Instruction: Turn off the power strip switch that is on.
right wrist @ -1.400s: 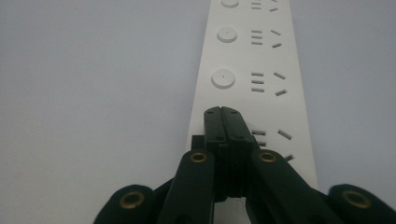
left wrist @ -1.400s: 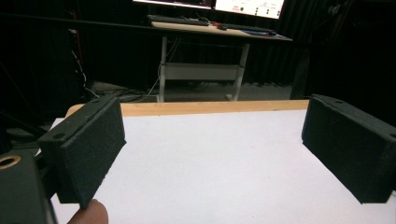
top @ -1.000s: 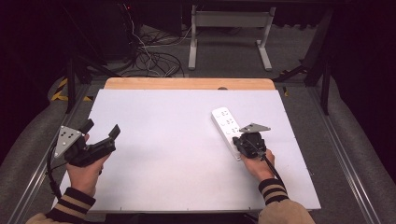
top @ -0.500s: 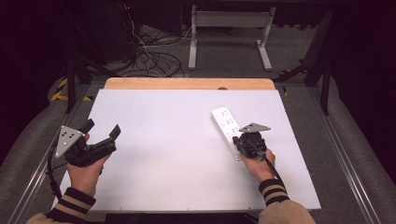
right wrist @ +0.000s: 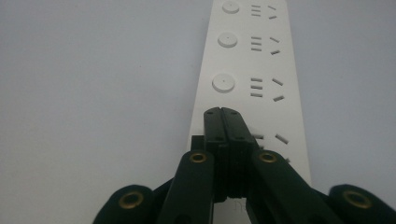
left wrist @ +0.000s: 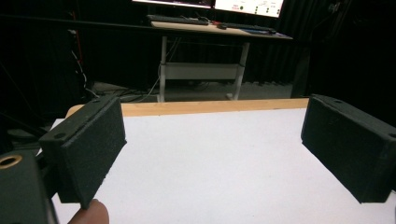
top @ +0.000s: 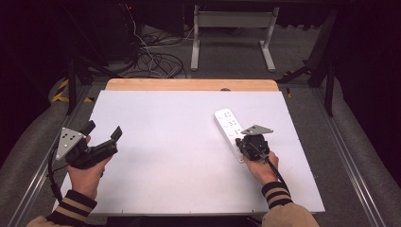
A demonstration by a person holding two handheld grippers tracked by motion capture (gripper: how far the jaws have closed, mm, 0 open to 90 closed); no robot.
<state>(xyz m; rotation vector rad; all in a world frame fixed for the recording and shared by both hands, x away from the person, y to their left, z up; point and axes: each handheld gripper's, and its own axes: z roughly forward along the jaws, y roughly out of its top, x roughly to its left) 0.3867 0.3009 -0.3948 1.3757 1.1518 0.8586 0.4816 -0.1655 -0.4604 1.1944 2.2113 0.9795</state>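
Hand-held gripper (right wrist: 222,114) over power strip (right wrist: 247,60)

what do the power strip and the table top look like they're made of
Power strip: likely hard white plastic, smooth and matte, with crisply moulded slots and round buttons. Table top: a pale, matte sheet, material unclear; its far edge looks like bare light wood.

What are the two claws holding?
Nothing. The left claw is wide open over bare table. The right claw is shut, tips together on top of the power strip, gripping nothing.
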